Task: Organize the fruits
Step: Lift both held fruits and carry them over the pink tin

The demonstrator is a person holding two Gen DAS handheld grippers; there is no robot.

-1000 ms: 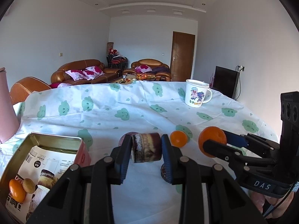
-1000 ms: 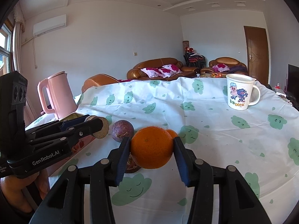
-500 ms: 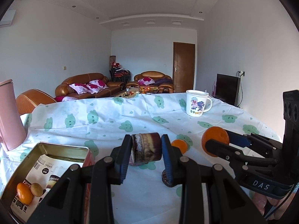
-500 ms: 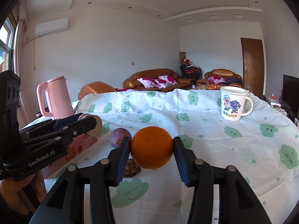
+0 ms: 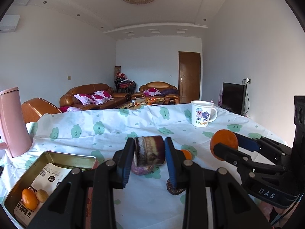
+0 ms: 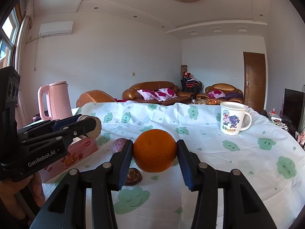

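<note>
My left gripper (image 5: 149, 150) is shut on a brown and cream half fruit (image 5: 149, 150), held above the table; it also shows in the right wrist view (image 6: 93, 126). My right gripper (image 6: 154, 150) is shut on a large orange (image 6: 154, 150), also seen in the left wrist view (image 5: 225, 142). A purple passion fruit (image 6: 118, 145) and a dark half shell (image 6: 134, 174) lie on the cloth below. A small orange (image 5: 186, 153) lies on the table. An open tin box (image 5: 57, 159) at lower left holds a small orange (image 5: 29, 198) and a brown fruit (image 5: 42, 195).
A pink kettle (image 5: 13, 122) stands at the far left. A white cartoon mug (image 5: 202, 113) stands at the back right of the table. The tin's pink side (image 6: 76, 154) faces the right wrist view. Sofas and a door lie beyond.
Both grippers have risen with their fruit still held; the table and the tin box now sit lower in both views.
</note>
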